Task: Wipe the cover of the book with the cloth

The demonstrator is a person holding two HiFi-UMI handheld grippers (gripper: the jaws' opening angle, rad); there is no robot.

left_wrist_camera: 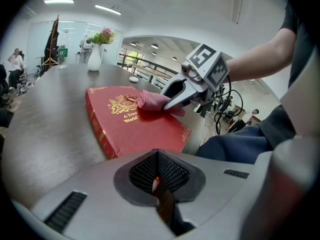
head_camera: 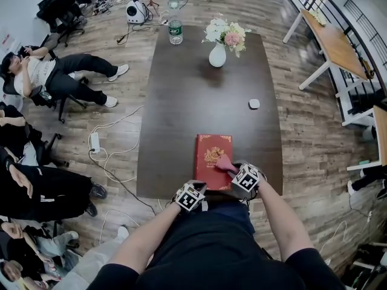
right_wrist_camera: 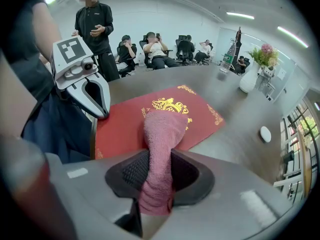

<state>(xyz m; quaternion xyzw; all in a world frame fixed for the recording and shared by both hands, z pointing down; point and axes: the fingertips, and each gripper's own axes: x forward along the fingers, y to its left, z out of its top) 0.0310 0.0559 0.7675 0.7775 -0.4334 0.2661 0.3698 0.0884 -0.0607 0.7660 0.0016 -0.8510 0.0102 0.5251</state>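
— One red book [head_camera: 213,161] lies flat at the near edge of the table [head_camera: 181,89], gold crest up.
— And the cloth?
— A pink cloth [head_camera: 225,164], bunched up, rests on the cover just beside the crest. The right tool [head_camera: 233,169] is clamped tight on it.
— The left tool?
— The left tool [left_wrist_camera: 159,176] has its jaws pressed together with nothing between them, just beside the book's near left corner.
— Further out?
— On the dark table sit a small white disc [head_camera: 254,104] and, at the far end, a white vase [head_camera: 217,54] of flowers and a bottle [head_camera: 175,31]. Around it are a wood floor [head_camera: 302,132], cables, and seated people [head_camera: 60,77] at the left.
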